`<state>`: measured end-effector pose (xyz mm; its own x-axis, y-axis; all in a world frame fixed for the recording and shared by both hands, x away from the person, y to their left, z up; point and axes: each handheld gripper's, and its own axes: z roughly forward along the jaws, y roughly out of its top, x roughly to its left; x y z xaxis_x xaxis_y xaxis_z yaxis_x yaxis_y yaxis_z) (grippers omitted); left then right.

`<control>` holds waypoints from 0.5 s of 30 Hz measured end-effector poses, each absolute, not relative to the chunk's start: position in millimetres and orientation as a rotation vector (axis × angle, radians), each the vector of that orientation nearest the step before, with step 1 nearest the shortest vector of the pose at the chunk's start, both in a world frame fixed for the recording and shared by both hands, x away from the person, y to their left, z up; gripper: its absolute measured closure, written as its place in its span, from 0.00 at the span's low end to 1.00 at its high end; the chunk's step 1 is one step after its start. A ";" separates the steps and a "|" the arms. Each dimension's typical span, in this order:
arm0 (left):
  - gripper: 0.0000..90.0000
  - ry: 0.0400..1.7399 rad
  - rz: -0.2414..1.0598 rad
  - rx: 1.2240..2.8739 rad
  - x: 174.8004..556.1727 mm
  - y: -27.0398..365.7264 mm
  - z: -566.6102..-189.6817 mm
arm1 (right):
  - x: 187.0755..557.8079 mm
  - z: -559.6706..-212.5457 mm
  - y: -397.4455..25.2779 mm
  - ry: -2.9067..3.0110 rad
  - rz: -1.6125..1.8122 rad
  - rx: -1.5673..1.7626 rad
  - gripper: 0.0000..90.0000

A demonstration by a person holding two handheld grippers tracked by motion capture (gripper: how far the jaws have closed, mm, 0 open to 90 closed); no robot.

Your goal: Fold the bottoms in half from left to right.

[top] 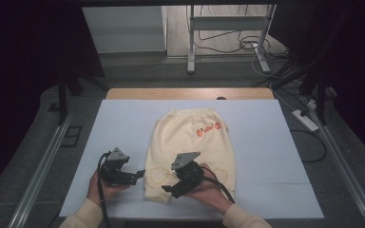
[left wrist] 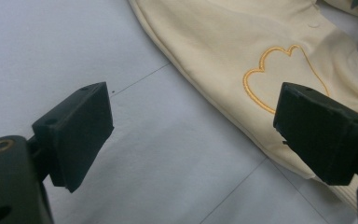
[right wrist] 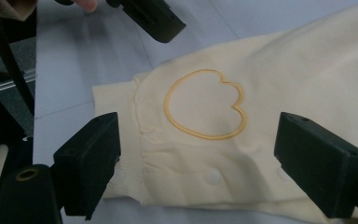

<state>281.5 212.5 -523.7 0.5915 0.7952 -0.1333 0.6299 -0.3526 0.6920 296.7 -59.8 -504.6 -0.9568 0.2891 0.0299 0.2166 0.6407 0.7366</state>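
Both grippers gape empty. The right gripper hovers over the trousers' near cuff. The left gripper sits just beside that cuff on the surface.

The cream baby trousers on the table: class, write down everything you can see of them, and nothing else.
The cream baby trousers lie flat on the pale blue table cover, waistband at the far side, leg ends toward the person. The fabric looks like soft knit. An orange motif sits below the gathered waistband, and an orange-outlined heart marks each leg near its ribbed cuff, with snap buttons along the inner seam. The left gripper and right gripper, both open, hover at the near leg ends; whether either touches the cloth is unclear.
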 end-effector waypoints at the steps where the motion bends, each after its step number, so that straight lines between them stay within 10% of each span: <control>1: 0.13 1.125 0.292 2.096 281.4 212.4 -523.6 | 296.7 -504.6 -59.8 2.763 1.222 0.427 0.16; 15: 0.13 1.123 0.292 2.098 281.8 212.8 -523.7 | 282.8 -512.0 -31.2 2.842 1.221 0.317 0.19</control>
